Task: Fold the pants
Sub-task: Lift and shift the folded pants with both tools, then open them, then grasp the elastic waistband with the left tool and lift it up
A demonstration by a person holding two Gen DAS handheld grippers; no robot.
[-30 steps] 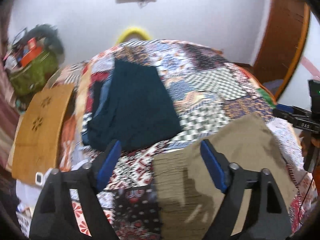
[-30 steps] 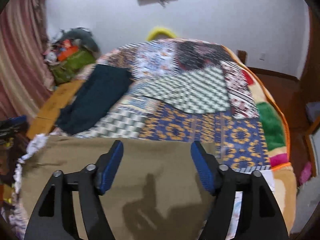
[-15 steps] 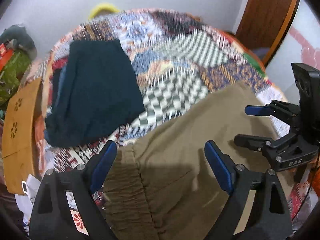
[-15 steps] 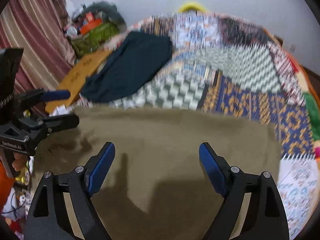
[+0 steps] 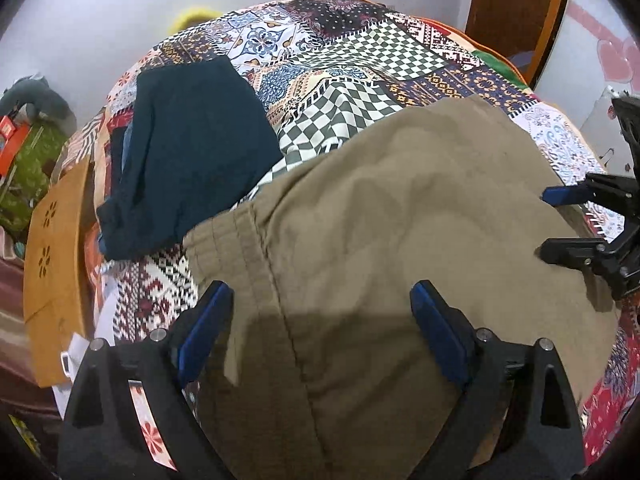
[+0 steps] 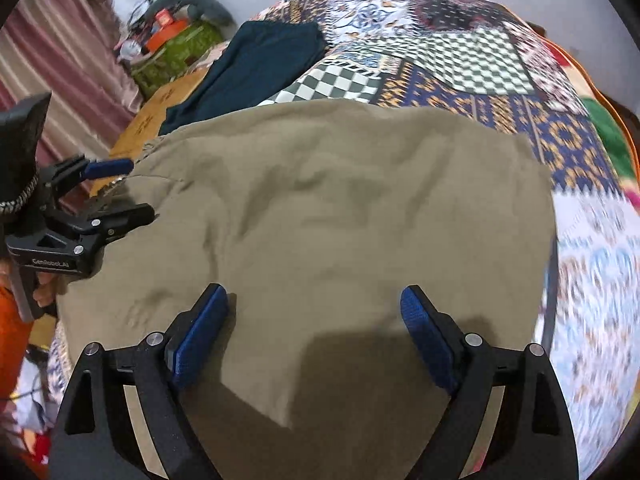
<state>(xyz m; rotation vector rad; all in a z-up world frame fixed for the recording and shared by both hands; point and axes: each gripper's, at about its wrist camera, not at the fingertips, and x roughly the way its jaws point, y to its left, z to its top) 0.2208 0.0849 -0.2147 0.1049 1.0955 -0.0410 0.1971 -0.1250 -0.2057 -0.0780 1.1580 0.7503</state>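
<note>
Khaki pants [image 5: 400, 232] lie spread flat on a patchwork bedspread [image 5: 360, 52], elastic waistband at the left in the left wrist view; they also fill the right wrist view [image 6: 340, 220]. My left gripper [image 5: 320, 320] is open just above the pants near the waistband, holding nothing. My right gripper [image 6: 316, 320] is open above the other end of the pants, holding nothing. Each gripper shows in the other's view: the right one [image 5: 560, 220] at the right edge, the left one [image 6: 132, 188] at the left edge.
A folded dark teal garment [image 5: 188, 148] lies on the bed beyond the waistband. A tan board [image 5: 52, 248] leans at the bed's left side. Green bag and clutter [image 6: 172, 44] sit by the curtain. A wooden door [image 5: 516, 4] stands at the far right.
Both grippers have moved down and closer over the khaki pants, which now fill more of each view. Both stay open.
</note>
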